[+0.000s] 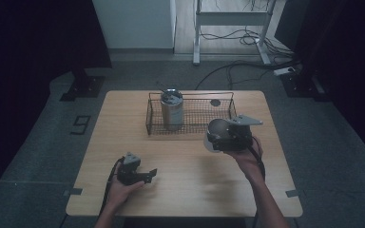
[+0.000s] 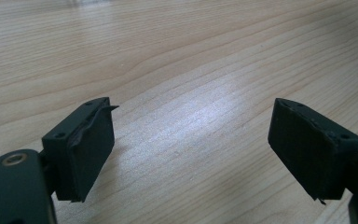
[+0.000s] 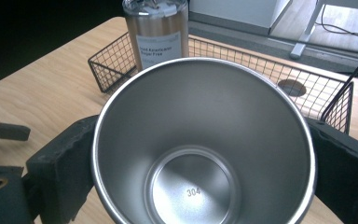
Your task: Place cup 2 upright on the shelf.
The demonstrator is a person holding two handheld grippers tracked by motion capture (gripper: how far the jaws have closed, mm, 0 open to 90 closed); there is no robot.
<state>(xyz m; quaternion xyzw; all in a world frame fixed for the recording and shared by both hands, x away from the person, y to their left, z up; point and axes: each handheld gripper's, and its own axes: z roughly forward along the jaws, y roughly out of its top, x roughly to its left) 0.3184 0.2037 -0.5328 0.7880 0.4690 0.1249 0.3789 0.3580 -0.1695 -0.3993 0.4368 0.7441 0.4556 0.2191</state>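
My right gripper [image 1: 220, 138] is shut on a bare steel cup [image 1: 216, 128], held tilted above the table just in front of the wire basket. In the right gripper view the cup's [image 3: 200, 154] open mouth faces the camera, and the black pads [image 3: 60, 177] press on its two sides. My left gripper [image 1: 148, 175] rests low over the near left part of the table. Its jaws stand wide apart in the left gripper view [image 2: 191, 144], with only bare wood between them.
A black wire basket [image 1: 218, 115] stands at the table's far middle. A tall steel tumbler [image 1: 172, 110] with a label [image 3: 161, 44] stands upright in its left end. A dark round disc [image 1: 215, 102] lies by its far right corner. Cables cross the floor beyond.
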